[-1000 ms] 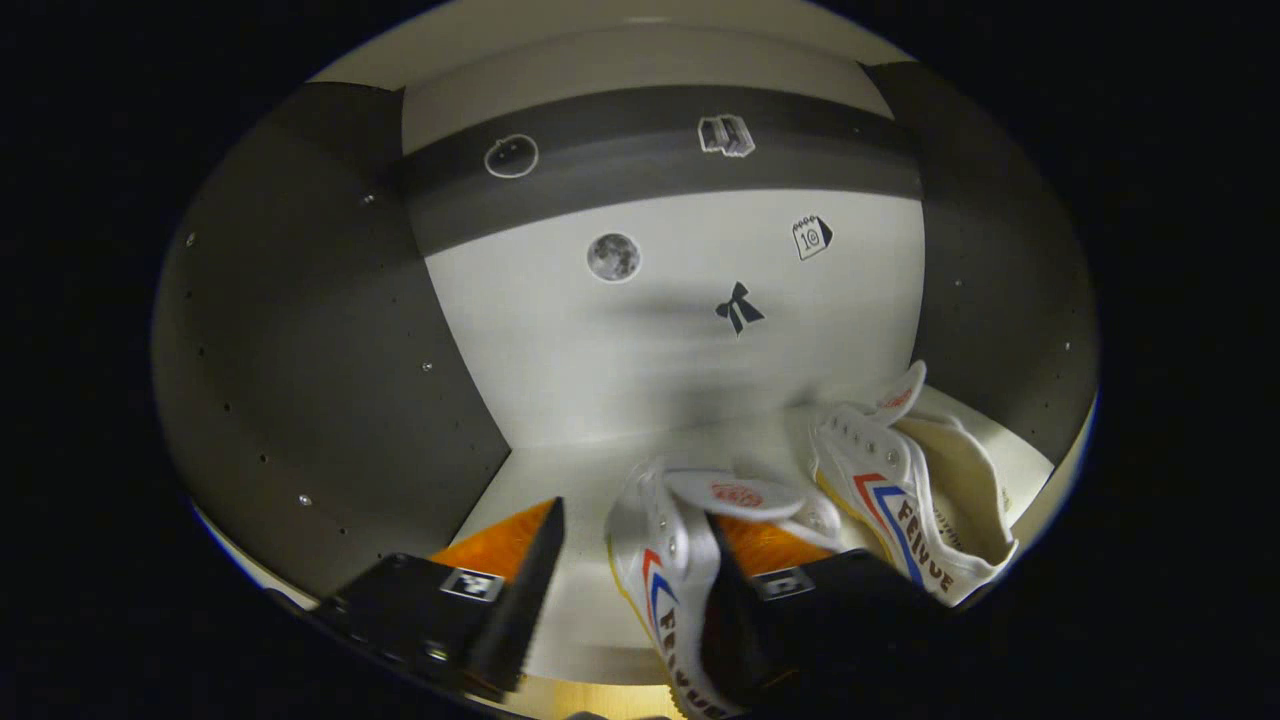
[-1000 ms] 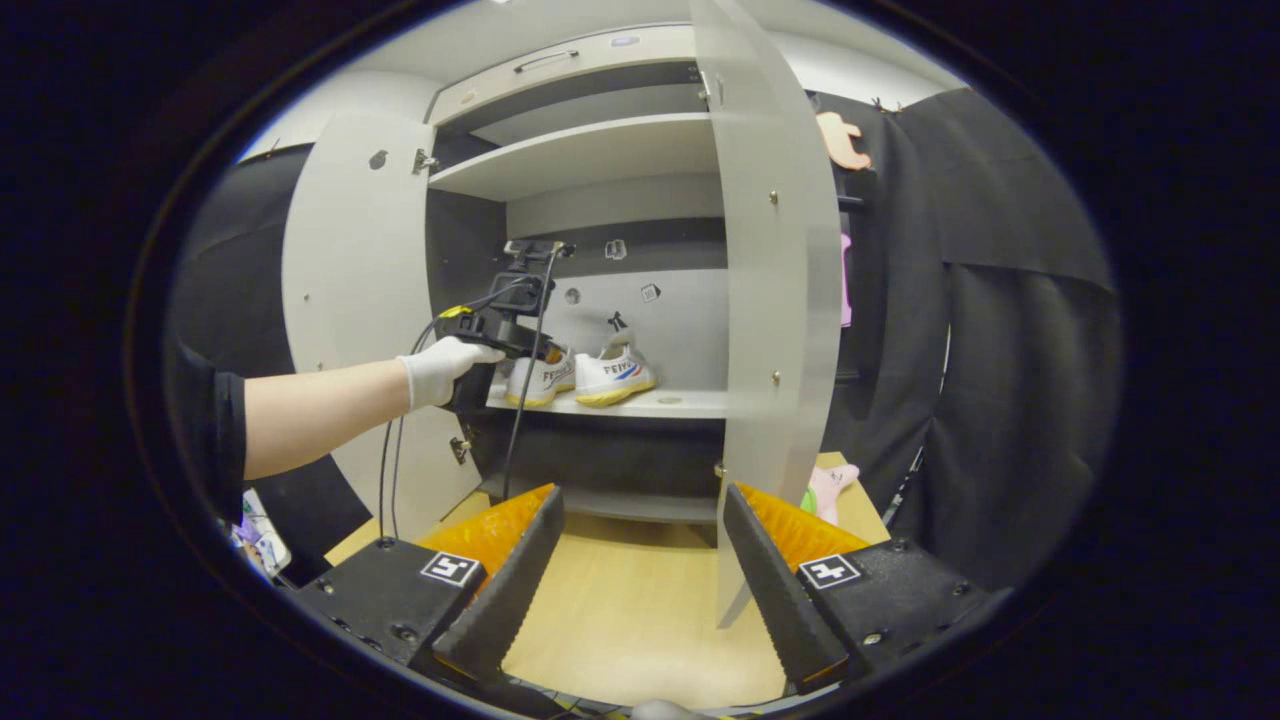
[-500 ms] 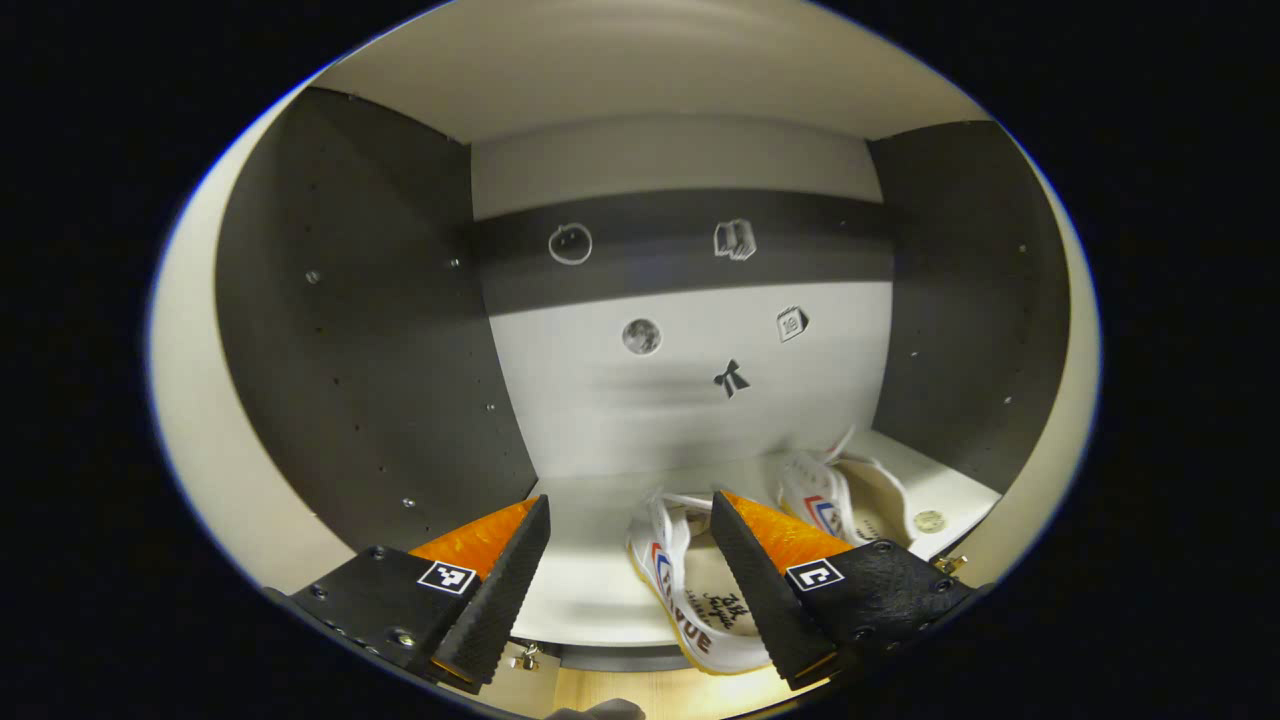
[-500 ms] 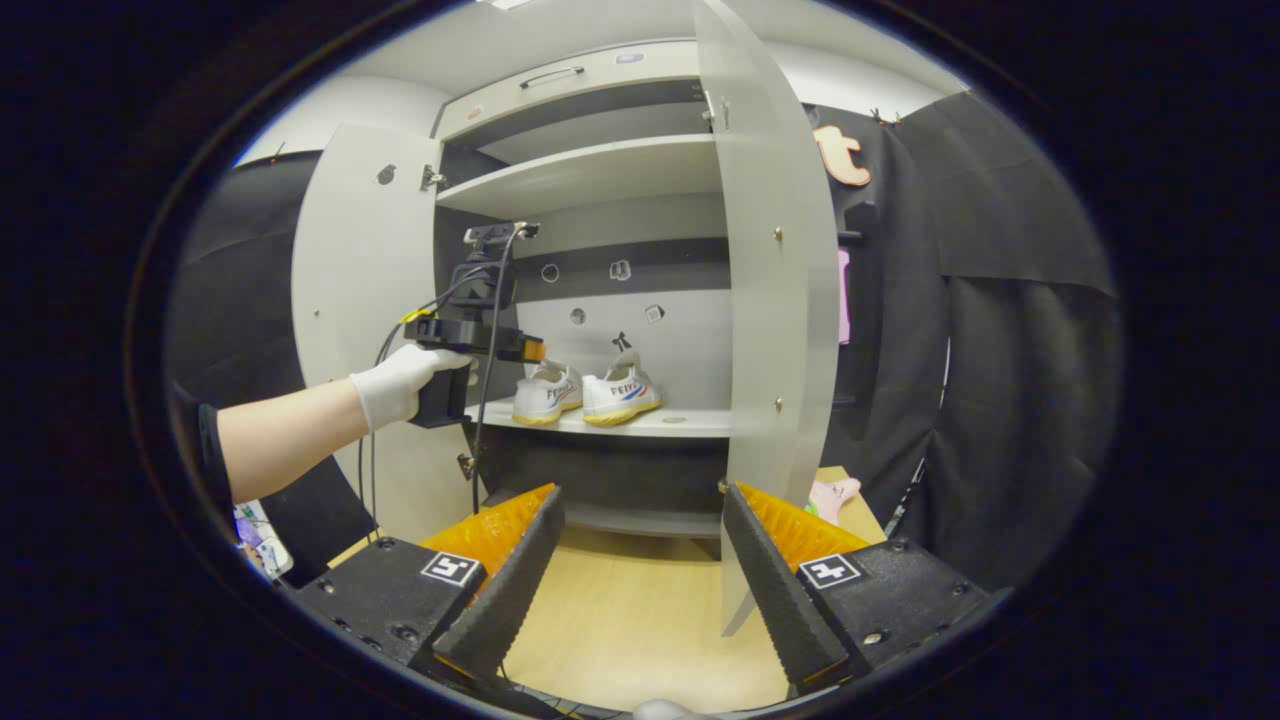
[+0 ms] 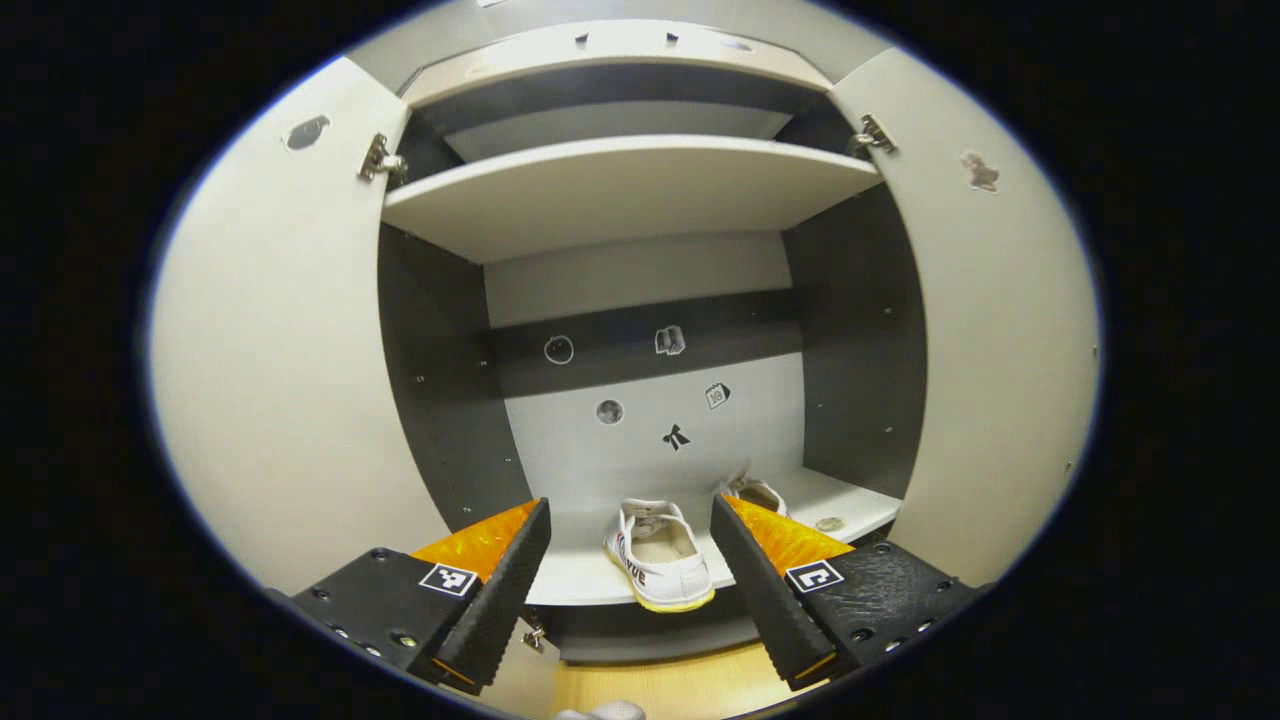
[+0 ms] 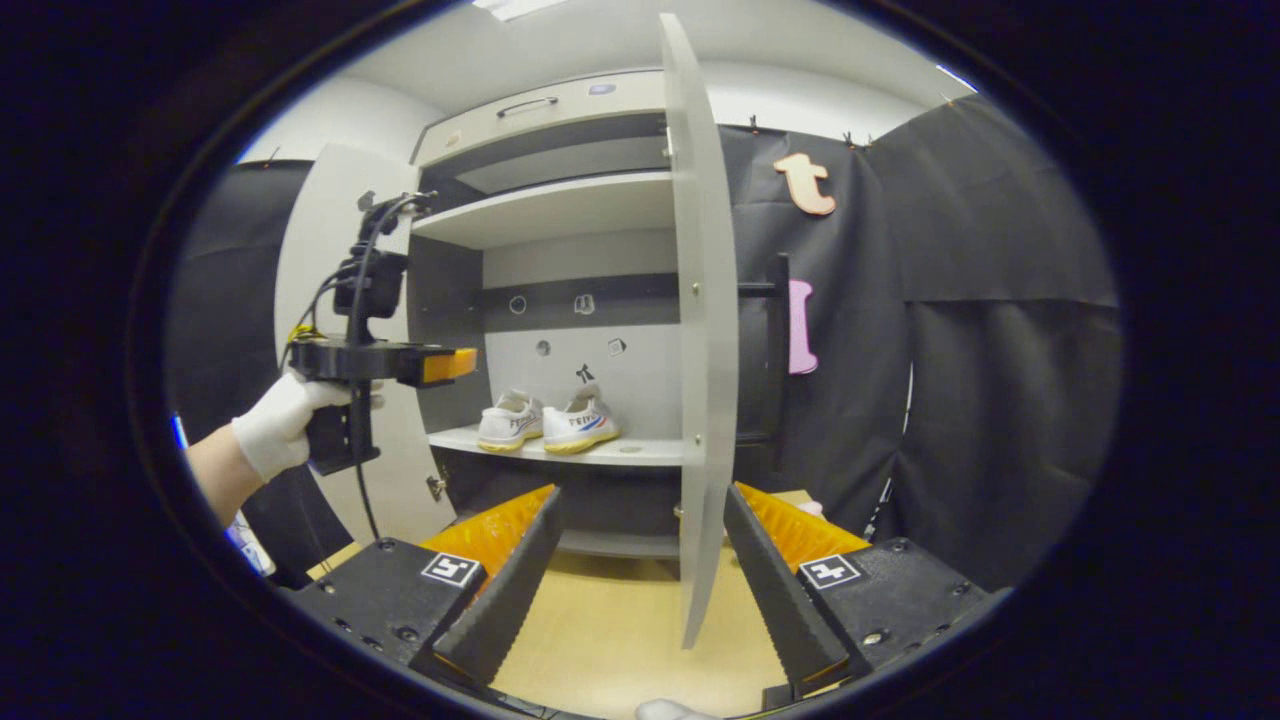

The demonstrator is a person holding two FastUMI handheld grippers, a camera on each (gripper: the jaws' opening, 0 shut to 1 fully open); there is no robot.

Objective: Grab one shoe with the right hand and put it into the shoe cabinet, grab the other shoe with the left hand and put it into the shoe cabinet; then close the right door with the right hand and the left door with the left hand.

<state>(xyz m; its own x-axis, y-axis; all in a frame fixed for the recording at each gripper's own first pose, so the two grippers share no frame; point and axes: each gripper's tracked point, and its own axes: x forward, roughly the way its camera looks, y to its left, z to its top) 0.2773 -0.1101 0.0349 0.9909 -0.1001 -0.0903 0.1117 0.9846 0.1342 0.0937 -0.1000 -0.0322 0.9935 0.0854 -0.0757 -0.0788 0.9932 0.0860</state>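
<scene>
Two white sneakers stand side by side on the middle shelf (image 5: 585, 580) of the shoe cabinet. The left shoe (image 5: 660, 555) shows whole between my fingers; the right shoe (image 5: 755, 492) is partly hidden behind one finger. My left gripper (image 5: 628, 510) is open and empty, a short way in front of the shelf. Both doors, left door (image 5: 270, 380) and right door (image 5: 1000, 350), stand wide open. In the right gripper view, the right gripper (image 6: 640, 495) is open and empty, low over the floor, facing the right door (image 6: 700, 350) edge-on. There the two shoes (image 6: 545, 425) sit beyond it, and a gloved hand holds the left gripper (image 6: 440, 365).
An upper shelf (image 5: 620, 190) spans the cabinet above the shoes. A small round disc (image 5: 828, 524) lies on the shelf to the right of them. Wooden floor (image 6: 620, 620) stretches before the cabinet. Black cloth (image 6: 1000, 380) hangs to the right.
My left gripper has backed out of the cabinet, away from the shoes, which stay on the shelf. The right gripper has shifted, so the right door now stands edge-on.
</scene>
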